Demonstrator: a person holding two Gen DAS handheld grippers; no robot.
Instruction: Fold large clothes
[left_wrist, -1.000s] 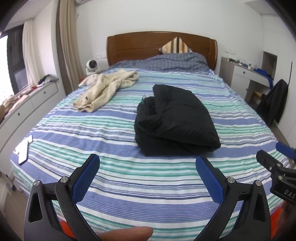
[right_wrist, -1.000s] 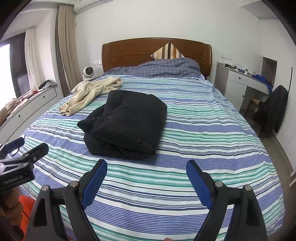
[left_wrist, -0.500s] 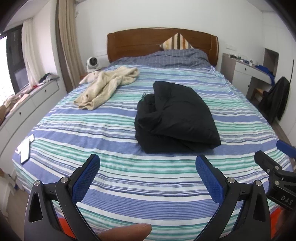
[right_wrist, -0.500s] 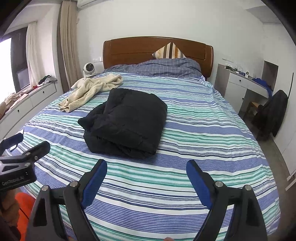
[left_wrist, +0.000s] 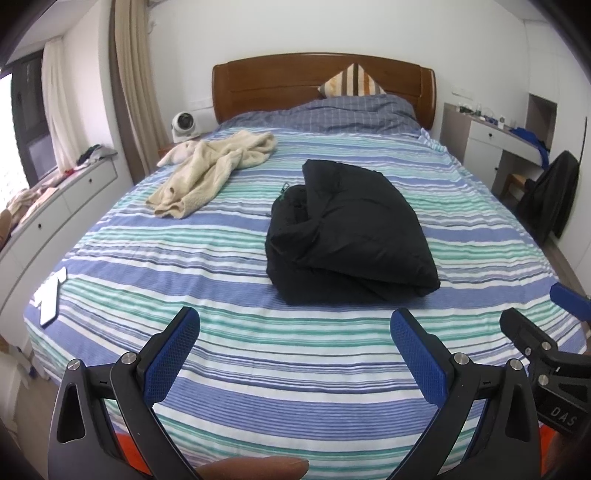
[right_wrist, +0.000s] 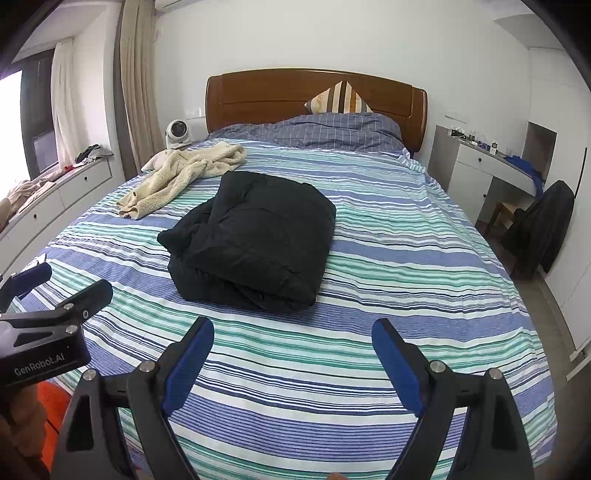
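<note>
A black padded jacket (left_wrist: 351, 232) lies folded into a thick bundle in the middle of the striped bed (left_wrist: 184, 266); it also shows in the right wrist view (right_wrist: 255, 236). A cream fleece garment (left_wrist: 214, 170) lies crumpled at the bed's far left, also seen in the right wrist view (right_wrist: 181, 177). My left gripper (left_wrist: 295, 328) is open and empty, above the bed's foot, short of the jacket. My right gripper (right_wrist: 291, 336) is open and empty, likewise short of the jacket.
A wooden headboard (left_wrist: 321, 81) with a checked duvet and striped cushion is at the far end. A white fan (left_wrist: 183, 123) and drawers (left_wrist: 55, 214) stand left. A desk (left_wrist: 491, 144) and a chair with a dark coat (left_wrist: 550, 192) stand right. A white item (left_wrist: 50, 295) lies at the bed's left edge.
Both grippers have drawn back and risen slightly, so the bed and jacket sit a little lower in view. Jaws stay open. The clothes have not moved.
</note>
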